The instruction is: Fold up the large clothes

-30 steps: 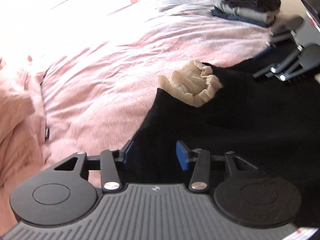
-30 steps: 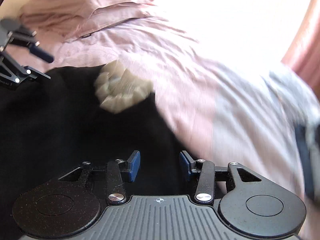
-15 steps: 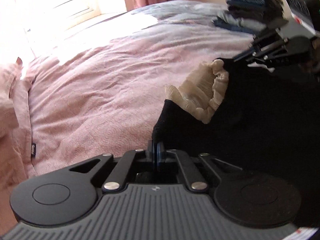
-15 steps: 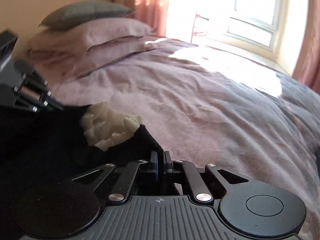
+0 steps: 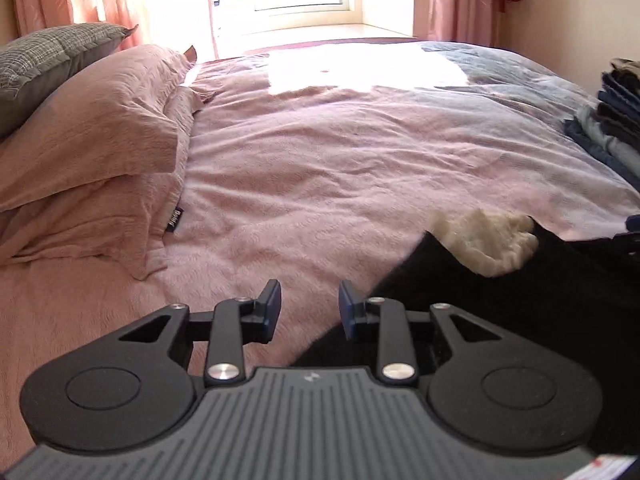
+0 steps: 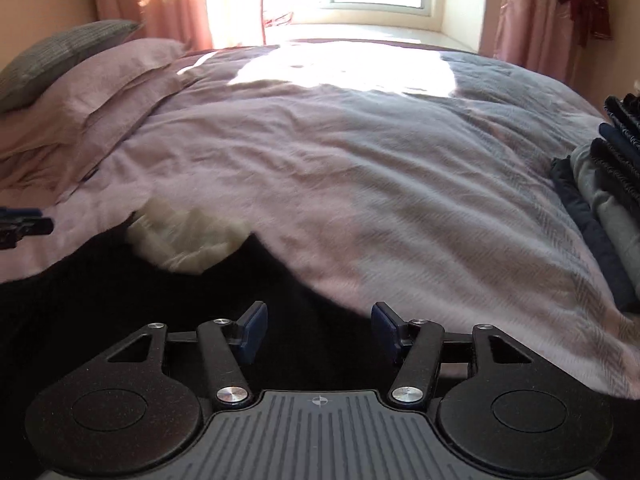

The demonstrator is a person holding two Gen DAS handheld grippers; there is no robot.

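- Left wrist view: my left gripper hangs with its jaws apart and nothing between them, just over the near left edge of the black garment. That garment lies spread on the pink duvet of the bed, filling the lower right of this view. A cream ribbed collar sits at its far edge. Pink pillows lie well off to the left, and a stack of folded clothes stands at the right.
- Right wrist view: my right gripper is also spread wide and empty, above the garment's near right part. The collar shows beyond my fingers, blurred. My other gripper's tip pokes in at the left edge.
- Handling, as I judge it: the cloth looks soft, thick and limp, probably a knit. It will sag and drag on the duvet, so it needs both grippers. I would pinch a single layer at an outer edge or corner on each side, near the shoulders by the collar, and clamp firmly so the weight does not slide out.
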